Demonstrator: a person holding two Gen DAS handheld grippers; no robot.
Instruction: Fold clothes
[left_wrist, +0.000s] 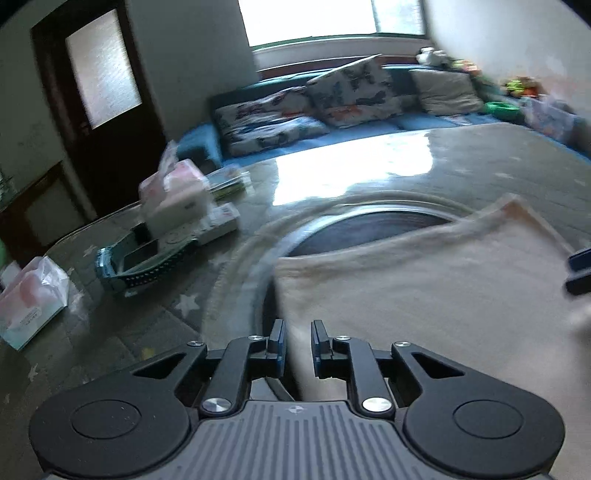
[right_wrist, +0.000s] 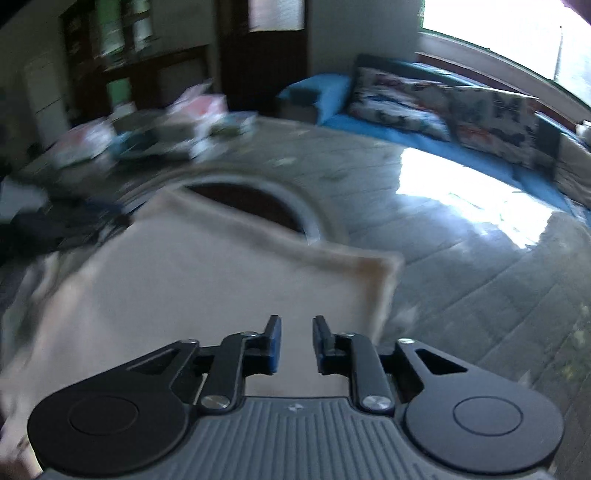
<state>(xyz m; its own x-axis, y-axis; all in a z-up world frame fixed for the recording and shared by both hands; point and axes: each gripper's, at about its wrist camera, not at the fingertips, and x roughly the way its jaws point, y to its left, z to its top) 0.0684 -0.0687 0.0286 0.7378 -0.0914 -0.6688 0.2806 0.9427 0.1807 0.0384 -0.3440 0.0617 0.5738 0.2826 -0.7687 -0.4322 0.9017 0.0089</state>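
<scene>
A cream folded cloth (left_wrist: 424, 288) lies flat on the table, partly covering a dark round inset (left_wrist: 369, 225). My left gripper (left_wrist: 297, 343) hovers open above the cloth's near left edge with nothing between its fingers. In the right wrist view the same cream cloth (right_wrist: 207, 291) fills the lower left, its far right corner (right_wrist: 388, 266) slightly raised. My right gripper (right_wrist: 296, 341) is open over the cloth's near right part, holding nothing. The right gripper's blue-padded tip (left_wrist: 580, 271) shows at the left view's right edge. Both views are motion-blurred.
The table wears a grey star-print cover (left_wrist: 184, 302). Tissue packs (left_wrist: 33, 306) (left_wrist: 173, 192), a teal tray (left_wrist: 140, 262) and boxes sit at its left. A blue sofa with patterned cushions (left_wrist: 332, 99) stands behind. Dark clothing (right_wrist: 44, 225) lies left of the cloth.
</scene>
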